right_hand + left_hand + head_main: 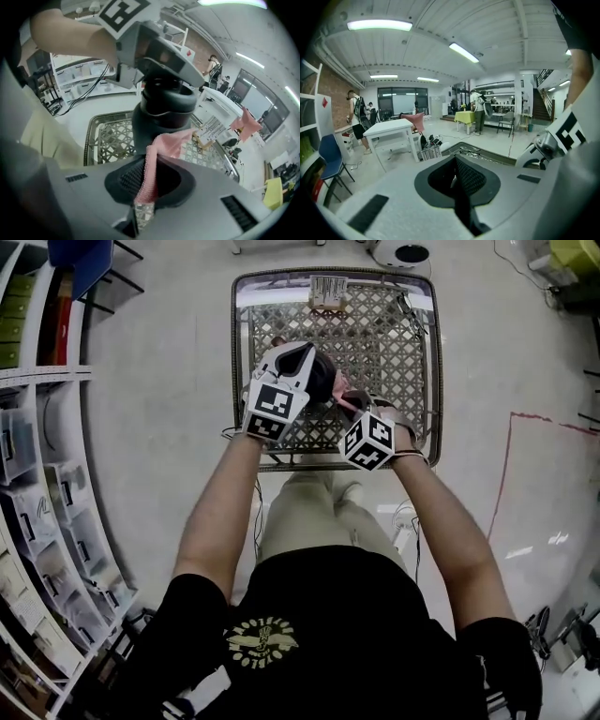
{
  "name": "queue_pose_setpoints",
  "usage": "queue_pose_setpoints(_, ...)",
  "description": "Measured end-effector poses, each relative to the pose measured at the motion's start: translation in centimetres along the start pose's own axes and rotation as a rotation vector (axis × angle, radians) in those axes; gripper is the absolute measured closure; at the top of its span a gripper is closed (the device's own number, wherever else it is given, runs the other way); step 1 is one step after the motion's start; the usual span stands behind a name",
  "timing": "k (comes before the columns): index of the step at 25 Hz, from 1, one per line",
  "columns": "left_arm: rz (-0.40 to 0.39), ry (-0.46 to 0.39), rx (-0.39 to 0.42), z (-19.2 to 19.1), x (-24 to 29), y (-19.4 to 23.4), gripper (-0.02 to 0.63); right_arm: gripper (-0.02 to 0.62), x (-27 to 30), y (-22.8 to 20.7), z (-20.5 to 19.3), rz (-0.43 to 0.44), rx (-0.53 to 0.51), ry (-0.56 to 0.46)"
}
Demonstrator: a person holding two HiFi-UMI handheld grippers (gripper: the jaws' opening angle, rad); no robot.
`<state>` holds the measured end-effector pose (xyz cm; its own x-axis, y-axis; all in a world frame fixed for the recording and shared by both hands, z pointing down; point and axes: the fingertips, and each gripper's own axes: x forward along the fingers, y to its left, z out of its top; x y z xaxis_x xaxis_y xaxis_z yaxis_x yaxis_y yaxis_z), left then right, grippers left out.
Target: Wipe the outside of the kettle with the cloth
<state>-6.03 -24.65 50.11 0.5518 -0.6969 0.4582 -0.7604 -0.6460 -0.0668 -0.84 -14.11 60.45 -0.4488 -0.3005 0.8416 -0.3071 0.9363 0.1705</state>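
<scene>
A dark kettle [324,381] is held over the metal lattice table [384,334]. My left gripper [302,362] sits on the kettle's top and looks shut on it. The left gripper view shows its dark pads [468,176] together, with the kettle out of sight. In the right gripper view the kettle [161,115] stands just past my jaws, with the left gripper [157,49] above it. My right gripper [143,180] is shut on a pink cloth [165,144]. The cloth's free end lies against the kettle's side. In the head view the right gripper [358,413] is at the kettle's right, the cloth [348,403] between them.
A small wooden object [328,294] lies at the table's far end. Shelving [37,474] runs along the left and a blue chair [80,263] stands at the top left. A white round device [403,253] sits beyond the table. Red tape [506,474] marks the floor at the right.
</scene>
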Motion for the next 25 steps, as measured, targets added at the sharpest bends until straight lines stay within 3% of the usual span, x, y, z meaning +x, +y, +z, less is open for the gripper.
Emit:
queue_pose_setpoints(7,0.036,0.017,0.04,-0.3,0.2,0.3,0.6,0.56,0.8,4.9,3.5,0.07,0.031,-0.047)
queue_pose_setpoints(13,0.03,0.028,0.038,-0.3,0.2,0.3,0.6,0.56,1.5,6.4,6.4,0.117,0.094,-0.065)
queue_pose_setpoints(25,0.03,0.012,0.027,-0.4,0.3,0.4,0.6,0.56,1.2,3.9,3.6,0.095,0.143,-0.036)
